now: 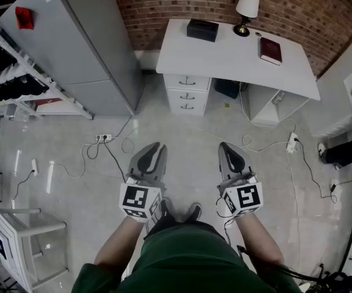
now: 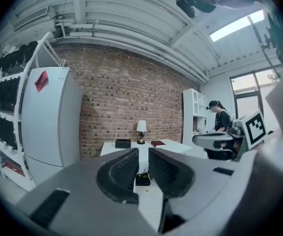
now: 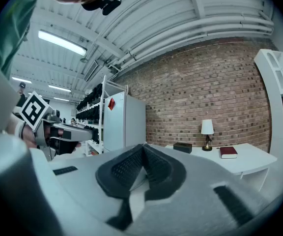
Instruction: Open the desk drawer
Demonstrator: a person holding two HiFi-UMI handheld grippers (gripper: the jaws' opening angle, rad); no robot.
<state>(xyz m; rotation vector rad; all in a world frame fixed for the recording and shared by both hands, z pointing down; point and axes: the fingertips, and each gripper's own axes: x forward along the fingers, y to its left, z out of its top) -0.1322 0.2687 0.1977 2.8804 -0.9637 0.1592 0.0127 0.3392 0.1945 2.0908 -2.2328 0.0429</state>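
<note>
The white desk (image 1: 225,57) stands against the brick wall at the far side of the room. Its stack of three drawers (image 1: 187,94) sits under the left end, all closed, each with a small curved handle. My left gripper (image 1: 153,154) and right gripper (image 1: 230,153) are held side by side at waist height, well short of the desk and pointing toward it. In the left gripper view the left gripper (image 2: 142,154) shows a narrow gap with nothing in it. In the right gripper view the right gripper (image 3: 142,149) has its pads meeting at the tips, empty.
On the desk are a black box (image 1: 202,29), a lamp (image 1: 247,8) and a red book (image 1: 270,49). A grey cabinet (image 1: 72,41) and a shelving rack (image 1: 17,78) stand at left, a white stool (image 1: 23,237) near left. Cables and a power strip (image 1: 104,138) lie on the floor.
</note>
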